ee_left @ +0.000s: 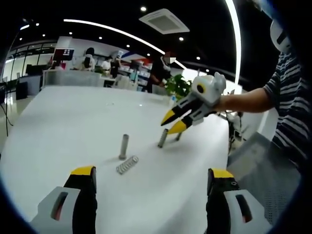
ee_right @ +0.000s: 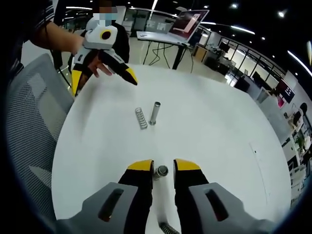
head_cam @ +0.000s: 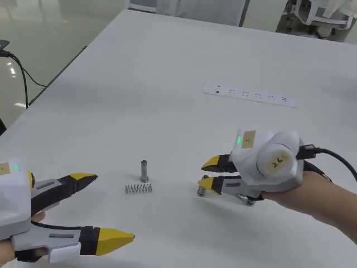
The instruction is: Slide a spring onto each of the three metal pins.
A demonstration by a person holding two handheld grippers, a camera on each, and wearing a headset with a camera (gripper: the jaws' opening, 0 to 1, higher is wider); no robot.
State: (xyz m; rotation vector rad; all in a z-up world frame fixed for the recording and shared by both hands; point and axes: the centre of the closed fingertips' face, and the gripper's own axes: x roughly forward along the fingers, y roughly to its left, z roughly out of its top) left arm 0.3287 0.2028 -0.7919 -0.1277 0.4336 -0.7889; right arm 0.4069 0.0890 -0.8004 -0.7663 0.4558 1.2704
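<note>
Head view: yellow-tipped left gripper (head_cam: 112, 207) gapes empty at the white tabletop's (head_cam: 167, 84) near edge. Short steel pin (head_cam: 144, 170) stands upright mid-tabletop, coiled wire spring (head_cam: 138, 188) beside it.
Left gripper view: second steel pin (ee_left: 163, 138) leans under yellow-tipped right gripper (ee_left: 170, 124).
Right gripper view: jaws nearly closed around it; grip unclear.

I can't tell whether the jaws of my right gripper (ee_right: 163, 165) touch the pin (ee_right: 161, 171) between them. Nearer the lens, a spring (ee_right: 168, 228) is cut off by the bottom edge. In the head view, my left gripper (head_cam: 110, 207) runs off the corner.
</note>
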